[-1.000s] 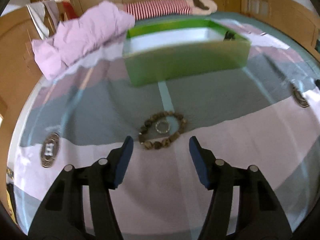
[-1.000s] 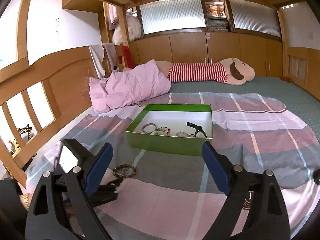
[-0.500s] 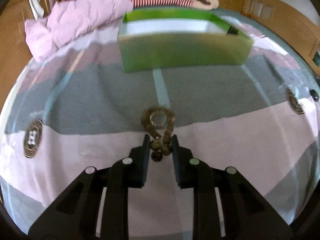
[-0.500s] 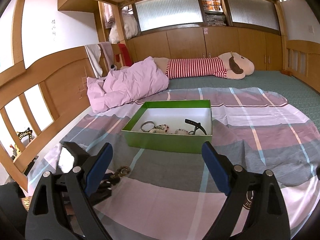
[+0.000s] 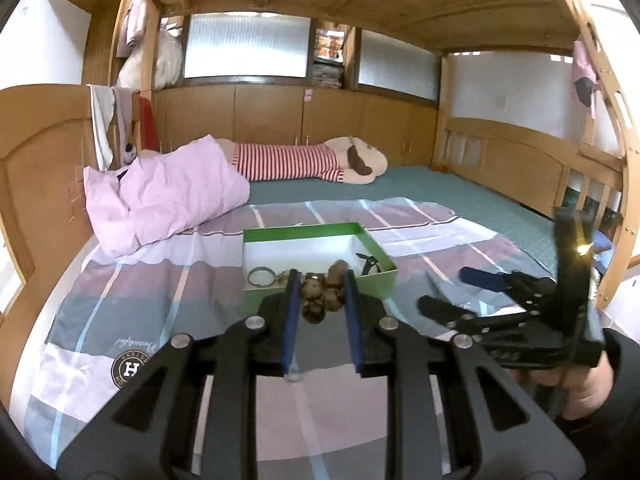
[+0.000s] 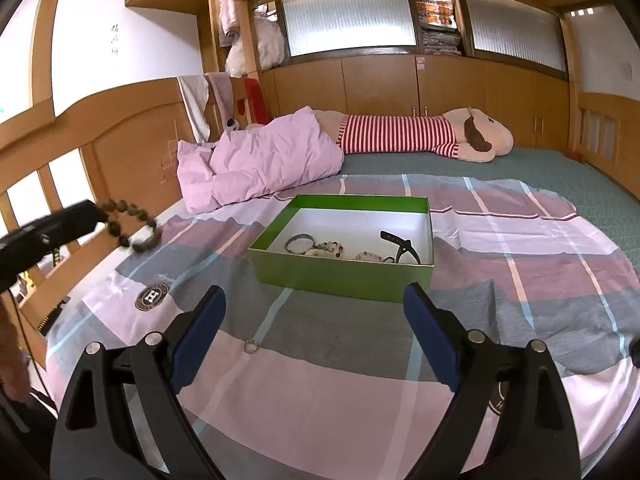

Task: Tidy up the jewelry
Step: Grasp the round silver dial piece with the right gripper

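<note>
Left gripper [image 5: 319, 295] clenched on a round brown-bead bracelet [image 5: 322, 298] at frame centre, lifted above the checked cloth sheet [image 6: 360, 392], right gripper [image 6: 314, 340] wide, empty, glossy green card box [image 6: 344, 276] mid-frame, its small jewellery indistinct, tiny ring [image 6: 251, 347] on sheet

Box [image 6: 344, 276] on bedsheet [image 6: 320, 380], pillow [image 6: 260, 160] behind-left, ring [image 6: 251, 347] in front
</note>
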### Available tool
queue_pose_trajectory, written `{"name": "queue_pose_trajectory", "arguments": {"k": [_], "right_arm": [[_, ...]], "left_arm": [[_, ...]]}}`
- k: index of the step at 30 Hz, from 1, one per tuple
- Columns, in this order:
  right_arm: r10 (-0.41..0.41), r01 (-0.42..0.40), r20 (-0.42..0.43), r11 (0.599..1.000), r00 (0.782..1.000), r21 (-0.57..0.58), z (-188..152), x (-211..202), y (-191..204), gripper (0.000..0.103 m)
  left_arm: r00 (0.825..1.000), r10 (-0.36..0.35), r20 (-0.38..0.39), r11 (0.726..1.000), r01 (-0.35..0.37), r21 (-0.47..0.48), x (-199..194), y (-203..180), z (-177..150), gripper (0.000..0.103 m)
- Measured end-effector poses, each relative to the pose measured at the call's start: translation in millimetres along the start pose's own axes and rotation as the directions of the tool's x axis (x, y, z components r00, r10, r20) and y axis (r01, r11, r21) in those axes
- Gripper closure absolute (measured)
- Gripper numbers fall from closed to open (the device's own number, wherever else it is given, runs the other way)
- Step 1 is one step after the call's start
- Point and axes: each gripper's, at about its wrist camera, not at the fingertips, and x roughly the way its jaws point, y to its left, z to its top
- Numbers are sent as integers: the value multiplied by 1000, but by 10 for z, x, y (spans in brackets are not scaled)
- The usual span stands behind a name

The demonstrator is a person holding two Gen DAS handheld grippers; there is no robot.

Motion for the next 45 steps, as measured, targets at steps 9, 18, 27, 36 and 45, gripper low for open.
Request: {"name": "queue_pose_trajectory", "arguments": {"k": [9,18,27,36,45], "right_arm": [[-15,9,-82,997,997,-77,-188,476,314,15],[-11,-41,-260,980,965,-194,-546,1479,859,33],[-51,-26,-371,980,927,-198,-794,1951,994,65],[-3,-34,-266,990,964,-134,-439,1412,892,82],[-59,80,211,992,976,-94,379,-607,360,82]], "left_arm": [[1000,-8,6,1000,8,-16,-136,45,35,82],[998,51,28,996,-49,-76,-236,273,85,82],[997,79,4,991,-78,-106,-189,499,61,82],[996,85,1,990,-85,-112,-170,515,66,82],[996,82,-35,990,-86,-111,4,387,50,91]]}}
